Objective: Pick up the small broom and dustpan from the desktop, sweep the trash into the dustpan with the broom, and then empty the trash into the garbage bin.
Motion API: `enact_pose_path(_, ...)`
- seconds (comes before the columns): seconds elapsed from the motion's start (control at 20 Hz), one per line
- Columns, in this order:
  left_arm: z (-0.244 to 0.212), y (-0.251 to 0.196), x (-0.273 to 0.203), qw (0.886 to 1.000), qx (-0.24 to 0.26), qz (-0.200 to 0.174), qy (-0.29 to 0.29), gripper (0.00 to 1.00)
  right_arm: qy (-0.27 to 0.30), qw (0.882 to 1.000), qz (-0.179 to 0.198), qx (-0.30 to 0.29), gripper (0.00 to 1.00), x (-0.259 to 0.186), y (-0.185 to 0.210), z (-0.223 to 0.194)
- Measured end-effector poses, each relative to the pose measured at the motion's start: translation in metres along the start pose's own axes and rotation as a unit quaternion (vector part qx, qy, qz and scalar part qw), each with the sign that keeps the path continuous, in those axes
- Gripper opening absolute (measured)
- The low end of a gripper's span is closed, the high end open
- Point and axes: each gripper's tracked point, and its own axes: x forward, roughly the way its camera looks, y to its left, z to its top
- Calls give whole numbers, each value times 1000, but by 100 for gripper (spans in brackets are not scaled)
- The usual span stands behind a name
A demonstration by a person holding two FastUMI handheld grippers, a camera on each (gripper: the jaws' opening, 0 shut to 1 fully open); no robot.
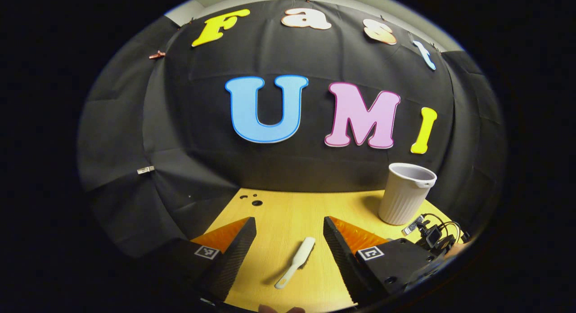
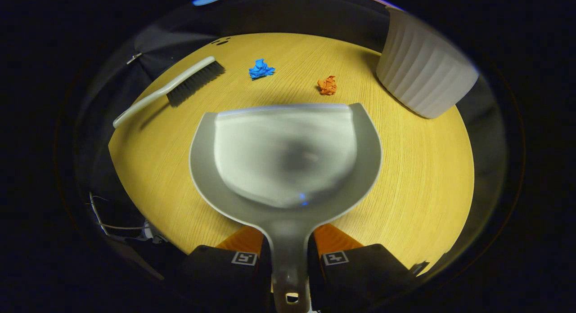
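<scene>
Right hand-held gripper (image 2: 289, 259) is clenched on the handle of the grey plastic dustpan (image 2: 288, 155), pan mouth facing 12 o'clock toward the blue paper scrap (image 2: 261, 69) and orange paper scrap (image 2: 327, 85) on the yellow wooden desk (image 2: 418, 178). Left hand-held gripper (image 1: 288, 241) is spread wide, empty, above the white-handled small broom (image 1: 297, 261). Broom's long axis runs from 7 to 1 o'clock in the left gripper view. Judgement: rotate the jaws across the handle, descend, and grip mid-handle. White ribbed garbage bin (image 2: 425, 70) stands at 2 o'clock.
</scene>
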Motion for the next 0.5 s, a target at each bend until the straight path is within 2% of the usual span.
enact_pose_path(0.3,-76,2,39,991,38,-38,119,96,-36,999,-2,-36,37,-41,-4,6)
enact_pose_path(0.45,-123,-1,58,979,56,-58,186,96,-45,998,-1,-33,37,-59,-11,6)
enact_pose_path(0.5,-139,-2,65,973,64,-68,210,96,-45,999,-1,-27,34,-66,-14,5)
